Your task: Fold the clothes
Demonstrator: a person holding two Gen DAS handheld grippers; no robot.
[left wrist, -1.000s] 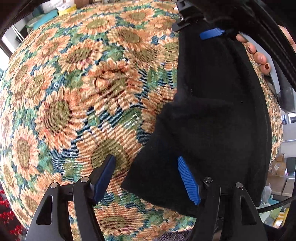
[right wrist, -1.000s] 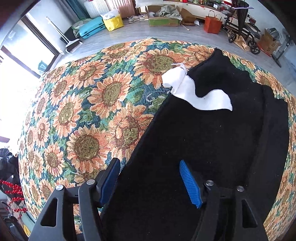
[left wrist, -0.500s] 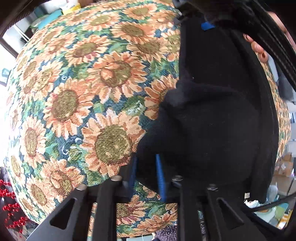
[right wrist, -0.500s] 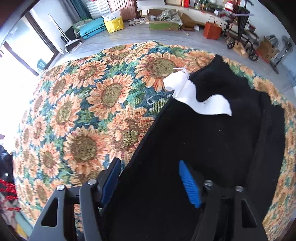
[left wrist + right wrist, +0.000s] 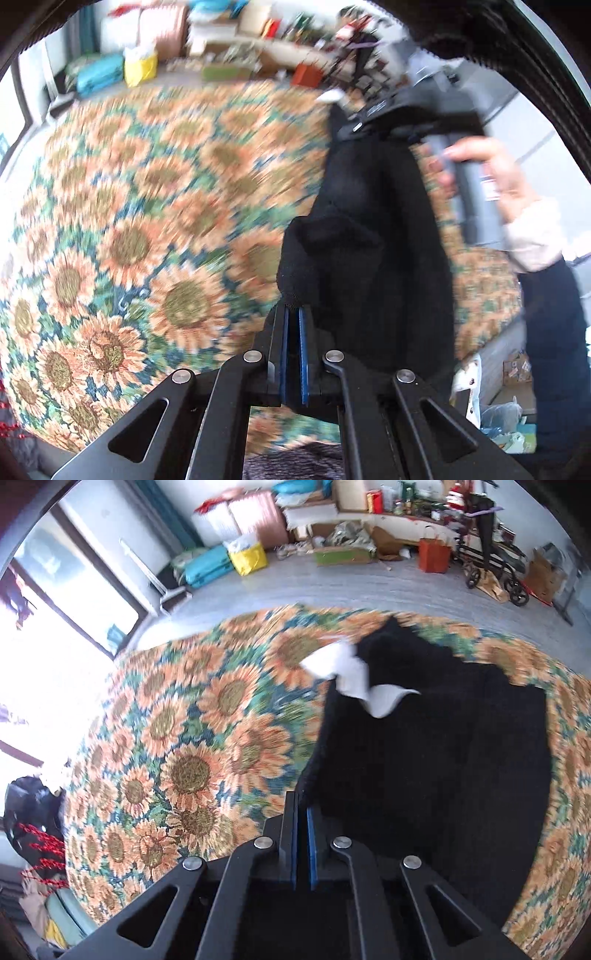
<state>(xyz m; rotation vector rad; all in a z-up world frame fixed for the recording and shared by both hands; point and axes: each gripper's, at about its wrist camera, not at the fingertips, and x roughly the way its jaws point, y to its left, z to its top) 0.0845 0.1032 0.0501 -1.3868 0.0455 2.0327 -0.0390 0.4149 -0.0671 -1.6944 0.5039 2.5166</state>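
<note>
Bright daylight, blown-out window at left, motion blur, fisheye-curved dark edges

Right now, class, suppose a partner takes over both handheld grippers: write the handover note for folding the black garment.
Left gripper: shut on the black knitted garment at its near left edge.
Right gripper: shut on the same garment's left edge, further along.
The garment's right side lies on the sunflower-patterned tablecloth, white label at the far end.
Done: both edge grips.
Left: carry the held edge across, release, finish folding.
</note>
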